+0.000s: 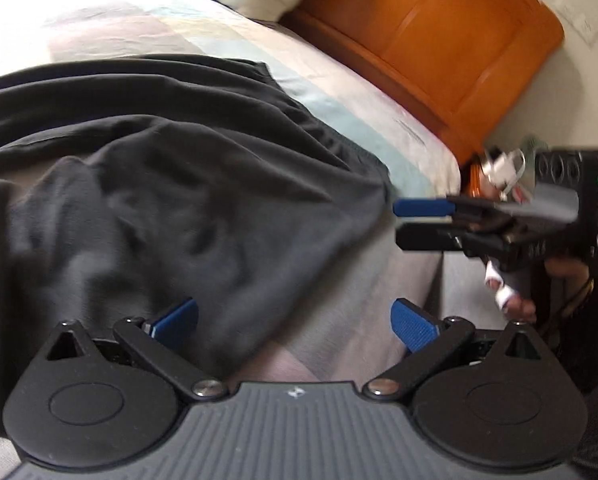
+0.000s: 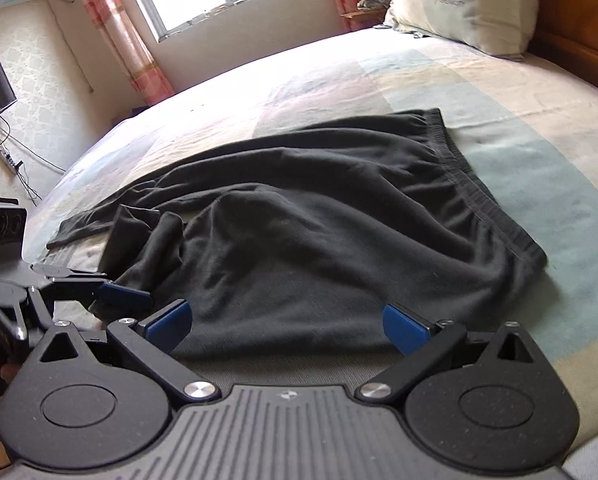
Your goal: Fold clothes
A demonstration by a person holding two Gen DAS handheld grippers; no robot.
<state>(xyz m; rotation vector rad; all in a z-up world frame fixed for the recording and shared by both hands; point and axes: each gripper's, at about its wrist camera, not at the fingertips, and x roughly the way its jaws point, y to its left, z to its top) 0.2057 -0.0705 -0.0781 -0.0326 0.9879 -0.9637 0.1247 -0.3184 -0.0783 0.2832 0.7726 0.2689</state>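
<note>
Your left gripper [image 1: 295, 322] and right gripper [image 2: 287, 326] were both wide open, holding nothing. Black pants [image 2: 319, 220] lay rumpled near the bed's [image 2: 539, 128] front edge.

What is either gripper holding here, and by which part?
Nothing. The left gripper and right gripper are both open above the near edge of the black garment, gripping no cloth.

Before me, the wide bed [image 2: 479, 92] wears a pale patchwork cover. A crumpled dark grey fabric garment [image 2: 319, 216] sprawls across it; a cream pillow [image 2: 463, 0] rests at its head.
</note>
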